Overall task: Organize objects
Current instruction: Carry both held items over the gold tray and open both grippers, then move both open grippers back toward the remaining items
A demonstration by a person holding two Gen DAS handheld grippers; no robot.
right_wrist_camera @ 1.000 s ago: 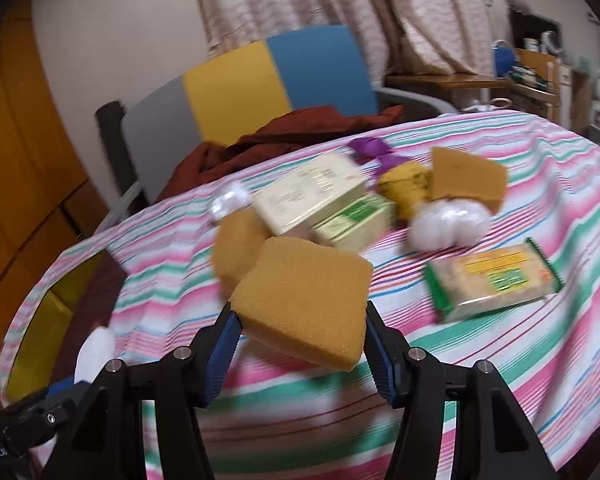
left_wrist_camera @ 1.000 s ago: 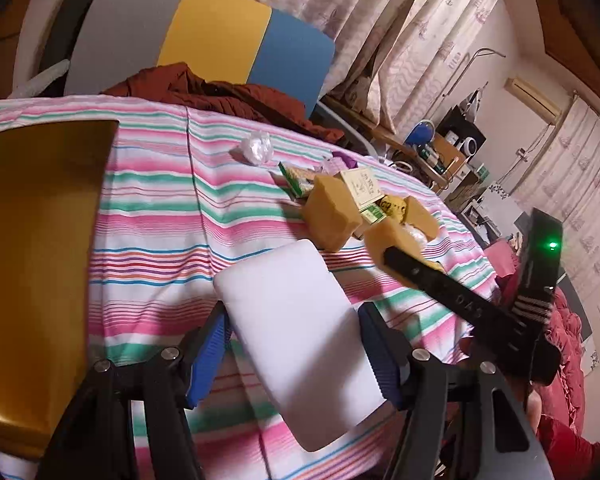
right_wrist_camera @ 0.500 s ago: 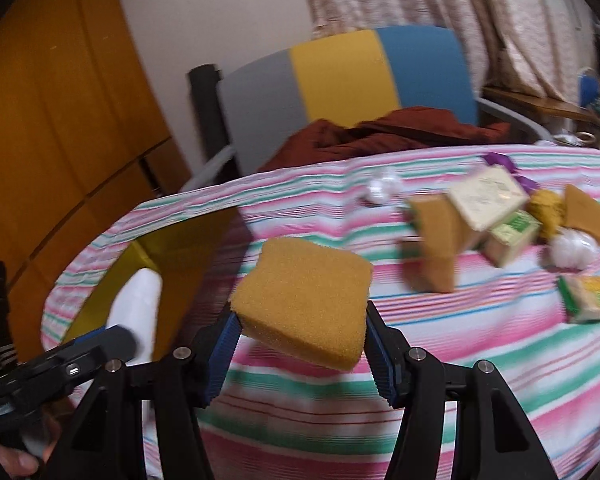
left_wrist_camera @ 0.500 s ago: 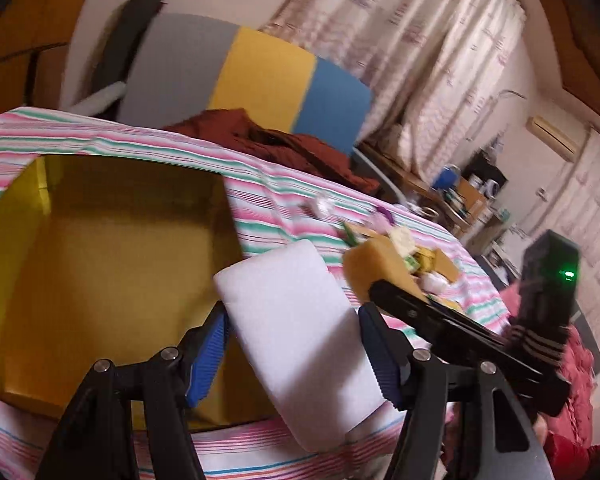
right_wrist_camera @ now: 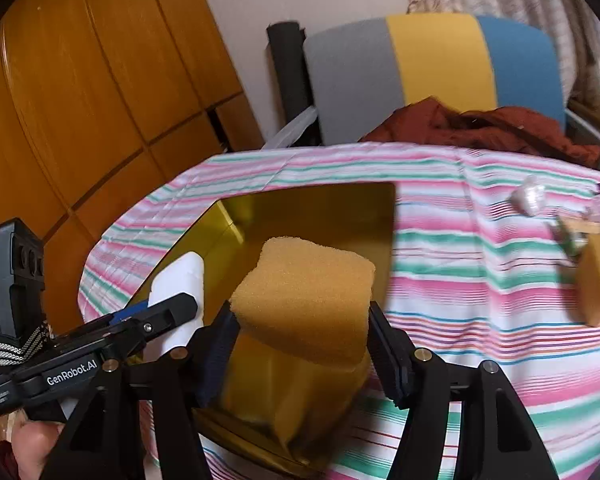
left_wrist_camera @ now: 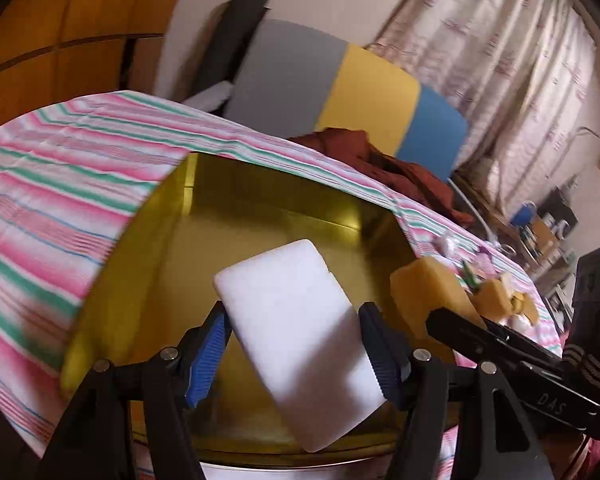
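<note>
White sponge (left_wrist_camera: 300, 336) clamped in L hand-held gripper (left_wrist_camera: 296, 356), orange sponge (right_wrist_camera: 304, 296) in R hand-held gripper (right_wrist_camera: 300, 344), both over gold box (left_wrist_camera: 260, 208).

Gold tin (left_wrist_camera: 172, 240) lies open-topped below; the right gripper (left_wrist_camera: 460, 320) and its yellow sponge (left_wrist_camera: 424, 292) crowd its right rim.

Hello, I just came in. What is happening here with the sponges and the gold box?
A person is tidying things from a striped table into a gold box. The left tongs grip a white sponge, and the right tongs grip an orange sponge. Both sponges are held over the open box, not yet released. More items wait on the table at the right.
</note>
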